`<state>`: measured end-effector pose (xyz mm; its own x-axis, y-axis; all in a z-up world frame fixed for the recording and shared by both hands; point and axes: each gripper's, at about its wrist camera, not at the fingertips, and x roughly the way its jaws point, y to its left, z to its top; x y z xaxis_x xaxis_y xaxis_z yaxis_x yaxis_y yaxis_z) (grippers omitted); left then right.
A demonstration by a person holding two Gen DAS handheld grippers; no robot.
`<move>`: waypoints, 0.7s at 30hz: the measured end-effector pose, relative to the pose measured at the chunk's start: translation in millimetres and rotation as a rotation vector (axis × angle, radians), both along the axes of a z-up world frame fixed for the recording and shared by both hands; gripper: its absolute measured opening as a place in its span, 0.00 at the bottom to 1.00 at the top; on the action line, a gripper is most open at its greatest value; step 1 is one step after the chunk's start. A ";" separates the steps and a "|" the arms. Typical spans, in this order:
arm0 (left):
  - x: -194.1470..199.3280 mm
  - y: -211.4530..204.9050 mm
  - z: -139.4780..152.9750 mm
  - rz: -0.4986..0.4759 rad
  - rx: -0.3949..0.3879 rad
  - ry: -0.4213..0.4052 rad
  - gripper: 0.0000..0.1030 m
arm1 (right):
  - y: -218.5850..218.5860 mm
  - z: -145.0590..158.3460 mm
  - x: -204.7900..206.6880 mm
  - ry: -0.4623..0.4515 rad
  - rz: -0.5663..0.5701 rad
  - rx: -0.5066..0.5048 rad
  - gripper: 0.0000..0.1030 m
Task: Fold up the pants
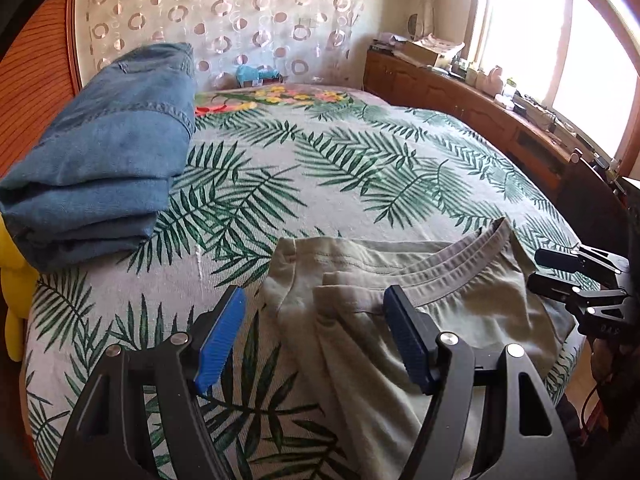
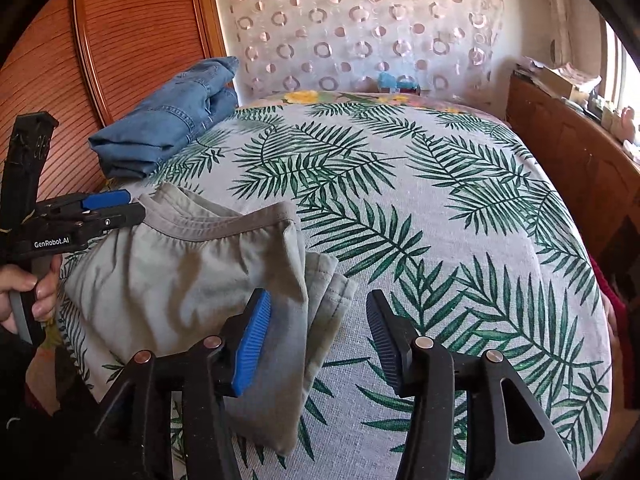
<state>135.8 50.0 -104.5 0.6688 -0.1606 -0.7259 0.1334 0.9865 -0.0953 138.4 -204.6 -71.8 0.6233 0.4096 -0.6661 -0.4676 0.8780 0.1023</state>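
Observation:
Grey-green pants [image 1: 472,304] lie folded on the palm-leaf bedspread [image 1: 360,168], elastic waistband toward the far side. My left gripper [image 1: 316,296] is open over their left part; one blue pad [image 1: 404,332] hangs above the cloth and the other stands off it over the bedspread. In the right wrist view the pants [image 2: 180,272] fill the lower left, and my right gripper [image 2: 318,296] is open astride their folded right edge. The pads do not press on it. Each gripper shows in the other's view: the right gripper [image 1: 540,270] at the pants' right edge, the left gripper [image 2: 116,208] by the waistband corner.
Folded blue jeans [image 1: 100,152] [image 2: 168,128] sit at the bed's far left by a ribbed wooden panel [image 2: 132,40]. A yellow thing [image 1: 12,280] lies at the left edge. A cluttered wooden cabinet [image 1: 460,96] runs along the right under a bright window. A hand [image 2: 24,292] holds the left gripper's handle.

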 end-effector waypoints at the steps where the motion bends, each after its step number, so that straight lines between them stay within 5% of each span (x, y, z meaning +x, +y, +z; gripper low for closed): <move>1: 1.4 0.2 -2.4 0.000 -0.001 0.008 0.70 | 0.9 -0.9 1.2 0.003 -0.002 -0.001 0.50; 19: 2.8 3.1 -12.2 -0.007 -0.024 0.020 0.71 | 16.6 -4.5 13.5 0.021 0.009 0.007 0.50; 21: 2.6 2.8 -12.2 -0.007 -0.023 0.020 0.71 | 18.2 -5.2 12.5 0.014 0.012 0.005 0.45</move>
